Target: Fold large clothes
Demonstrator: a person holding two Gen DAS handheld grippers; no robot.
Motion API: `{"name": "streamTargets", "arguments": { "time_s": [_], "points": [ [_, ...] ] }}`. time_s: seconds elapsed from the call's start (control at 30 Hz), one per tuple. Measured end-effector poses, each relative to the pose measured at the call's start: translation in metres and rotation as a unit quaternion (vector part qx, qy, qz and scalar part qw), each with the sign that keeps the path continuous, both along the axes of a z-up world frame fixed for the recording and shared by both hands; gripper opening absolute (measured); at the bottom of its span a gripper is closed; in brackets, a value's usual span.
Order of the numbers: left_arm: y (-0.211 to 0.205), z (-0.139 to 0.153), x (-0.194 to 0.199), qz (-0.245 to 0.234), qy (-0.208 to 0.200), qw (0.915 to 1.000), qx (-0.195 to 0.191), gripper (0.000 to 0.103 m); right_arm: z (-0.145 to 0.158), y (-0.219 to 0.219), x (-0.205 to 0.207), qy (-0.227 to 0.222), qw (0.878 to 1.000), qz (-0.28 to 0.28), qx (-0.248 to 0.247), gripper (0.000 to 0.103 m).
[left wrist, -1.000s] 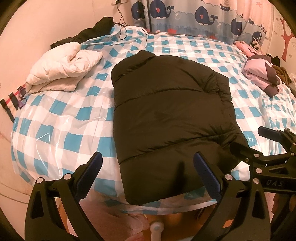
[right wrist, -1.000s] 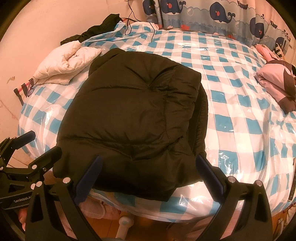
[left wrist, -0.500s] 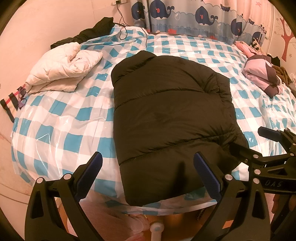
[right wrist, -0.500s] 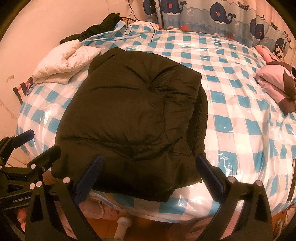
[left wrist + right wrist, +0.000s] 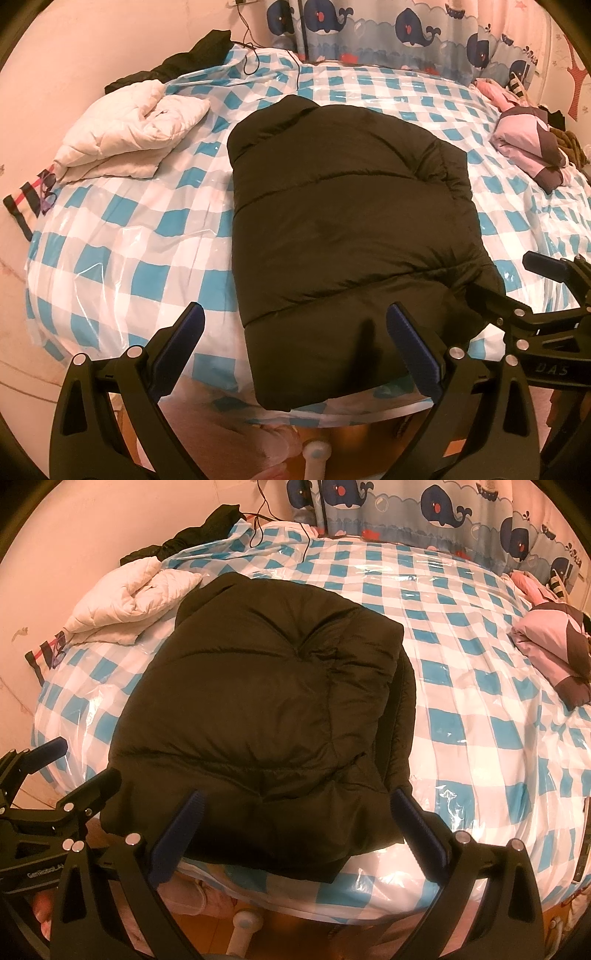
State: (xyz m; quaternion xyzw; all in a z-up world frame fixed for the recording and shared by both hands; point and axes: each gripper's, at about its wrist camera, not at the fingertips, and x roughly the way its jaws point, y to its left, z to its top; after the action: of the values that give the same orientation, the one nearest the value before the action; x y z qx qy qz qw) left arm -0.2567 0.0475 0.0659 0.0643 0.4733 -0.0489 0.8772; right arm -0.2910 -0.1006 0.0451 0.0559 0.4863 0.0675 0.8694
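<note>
A black puffer jacket lies folded lengthwise on the blue and white checked bed, its near end hanging just over the front edge. It also shows in the right wrist view. My left gripper is open and empty, hovering at the jacket's near left corner. My right gripper is open and empty, above the jacket's near end. The right gripper shows at the right edge of the left wrist view, and the left gripper shows at the left edge of the right wrist view.
A folded white puffer jacket lies at the bed's far left, with dark clothing behind it. A pink and dark garment lies at the far right. A whale curtain hangs behind. A cable trails onto the bed.
Both grippers have drawn slightly back and up from the jacket, staying open. The jacket has not moved.
</note>
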Motion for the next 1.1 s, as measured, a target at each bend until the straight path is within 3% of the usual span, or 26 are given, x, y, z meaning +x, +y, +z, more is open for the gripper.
{"name": "streamTargets", "arguments": {
  "time_s": [0.83,1.1],
  "points": [
    [-0.0032,-0.0028,-0.0071,-0.005,-0.006,0.9999,-0.009,0.095,-0.0008,-0.002,0.0006,0.001,1.0,-0.001,-0.001,0.097],
    [-0.004,-0.0057,-0.0053,-0.002,-0.002,1.0,0.005,0.095,-0.0008,-0.001,0.0011,0.001,1.0,-0.001,-0.001,0.097]
  ]
}}
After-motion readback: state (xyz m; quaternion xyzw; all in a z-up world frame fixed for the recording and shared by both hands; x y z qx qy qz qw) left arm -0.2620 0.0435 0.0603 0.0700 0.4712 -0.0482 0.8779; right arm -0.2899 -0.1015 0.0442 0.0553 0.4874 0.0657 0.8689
